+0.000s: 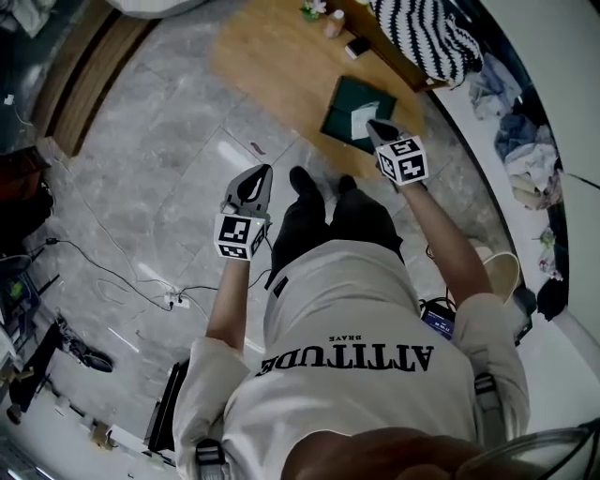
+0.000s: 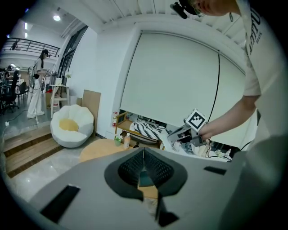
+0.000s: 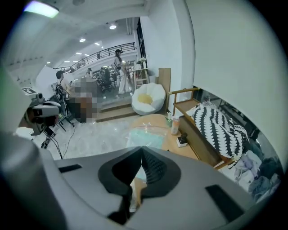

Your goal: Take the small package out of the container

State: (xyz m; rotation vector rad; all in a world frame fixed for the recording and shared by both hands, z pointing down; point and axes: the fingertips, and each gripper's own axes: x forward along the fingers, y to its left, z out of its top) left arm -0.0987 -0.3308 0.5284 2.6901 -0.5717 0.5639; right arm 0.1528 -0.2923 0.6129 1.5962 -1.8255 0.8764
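Nearest me, the left tool is clenched, its ribbed black pads meeting at the tip with nothing between them; the right tool is clenched too and just as empty. Both hang high over the glossy, marble-veined floor, the right one in line with the container but well above it. That container is a dark green square with thin walls, sitting on a round wood-toned surface; the small package lies inside it, a pale, flat block that I judge to be smooth-wrapped. Beyond stand two little bottles and a bench with a black-and-white striped cushion.

The risks, as I read them: going down with the pads closed would only knock the package or push the light container across the slick wood; a slippery wrapper could squirt out of a shallow pinch; a catch on the wall could lift the container along with the package.
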